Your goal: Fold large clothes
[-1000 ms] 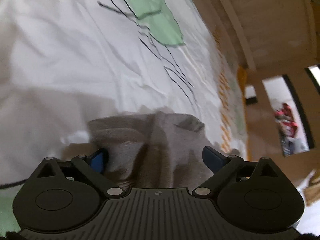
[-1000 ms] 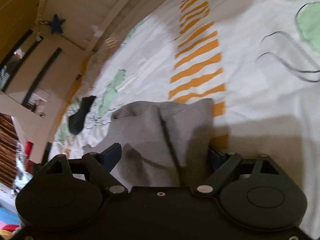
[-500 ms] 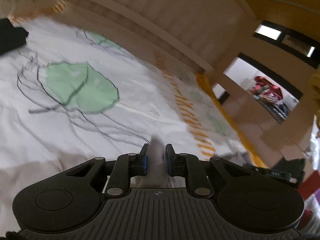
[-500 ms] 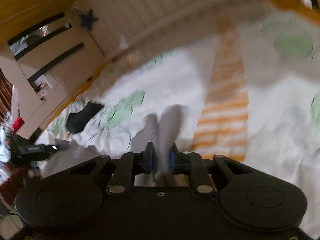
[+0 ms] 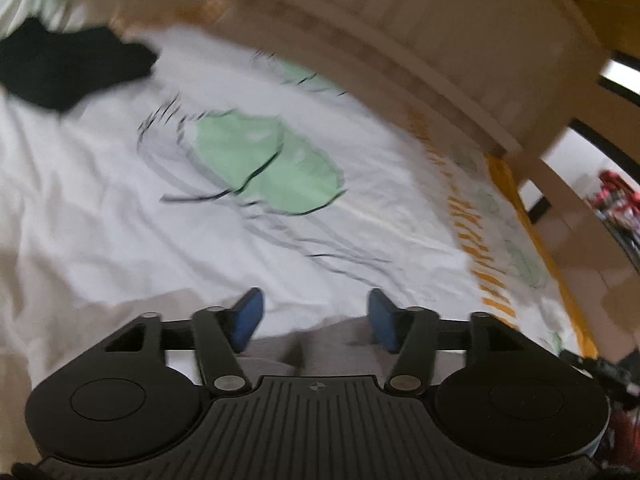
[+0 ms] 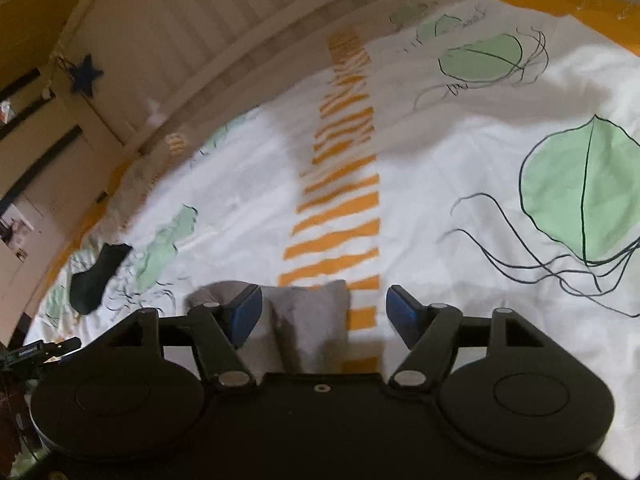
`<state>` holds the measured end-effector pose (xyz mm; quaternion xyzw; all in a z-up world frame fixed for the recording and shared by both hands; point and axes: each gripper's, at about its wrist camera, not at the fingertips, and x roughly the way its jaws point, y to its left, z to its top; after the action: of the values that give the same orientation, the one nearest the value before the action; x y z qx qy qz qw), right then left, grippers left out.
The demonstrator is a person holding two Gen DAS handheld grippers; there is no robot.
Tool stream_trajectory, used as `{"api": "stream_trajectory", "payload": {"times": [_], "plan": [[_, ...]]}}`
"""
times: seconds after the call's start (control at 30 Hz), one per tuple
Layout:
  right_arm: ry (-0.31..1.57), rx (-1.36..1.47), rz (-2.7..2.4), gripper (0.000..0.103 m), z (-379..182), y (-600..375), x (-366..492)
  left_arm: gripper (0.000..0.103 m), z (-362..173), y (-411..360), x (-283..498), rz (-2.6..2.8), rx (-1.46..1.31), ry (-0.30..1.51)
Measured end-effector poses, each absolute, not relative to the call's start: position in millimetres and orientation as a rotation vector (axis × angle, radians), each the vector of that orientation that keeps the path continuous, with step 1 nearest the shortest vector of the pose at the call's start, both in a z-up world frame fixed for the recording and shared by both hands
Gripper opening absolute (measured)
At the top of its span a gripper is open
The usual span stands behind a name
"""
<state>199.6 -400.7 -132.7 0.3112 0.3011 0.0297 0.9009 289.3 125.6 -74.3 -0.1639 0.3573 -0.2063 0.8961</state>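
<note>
The grey garment is seen lying on the white bedsheet, beside the orange striped band printed on it; its right edge overlaps that band. In the right wrist view the right gripper is held just above the garment with its blue pads spread wide apart, and nothing is gripped between them. In the left wrist view the left gripper is likewise shown with its pads well apart, and a fold of the grey garment is seen below and between them, not pinched. A black piece of clothing is seen on the sheet well to the left of the grey garment, beyond a green jellyfish print. A slatted wooden bed rail is seen along the sheet's far edge.
</note>
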Motion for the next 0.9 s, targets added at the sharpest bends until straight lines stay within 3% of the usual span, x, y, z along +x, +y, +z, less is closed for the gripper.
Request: {"api": "stream_trajectory", "payload": {"times": [0.03, 0.17, 0.47, 0.73, 0.9], "plan": [[0.621, 0.644, 0.059, 0.073, -130.6, -399.3, 198.5, 0.072, -67.8, 117.4, 286.1, -0.433, -0.324, 0.735], [0.629, 0.664, 0.048, 0.077, -129.4, -399.3, 193.6, 0.078, -49.8, 81.6, 254.9, -0.475, -0.302, 0.714], [0.619, 0.668, 0.058, 0.103, -113.3, -394.5, 176.2, 0.080, -74.3, 11.4, 209.5, -0.489, -0.225, 0.809], [0.683, 0.689, 0.089, 0.103, -112.0, -386.8, 159.5, 0.082, -124.8, -21.2, 197.8, -0.373, -0.028, 0.844], [0.744, 0.746, 0.112, 0.103, -119.3, -388.9, 146.9, 0.084, -124.2, -28.8, 195.2, -0.320, 0.017, 0.831]]}}
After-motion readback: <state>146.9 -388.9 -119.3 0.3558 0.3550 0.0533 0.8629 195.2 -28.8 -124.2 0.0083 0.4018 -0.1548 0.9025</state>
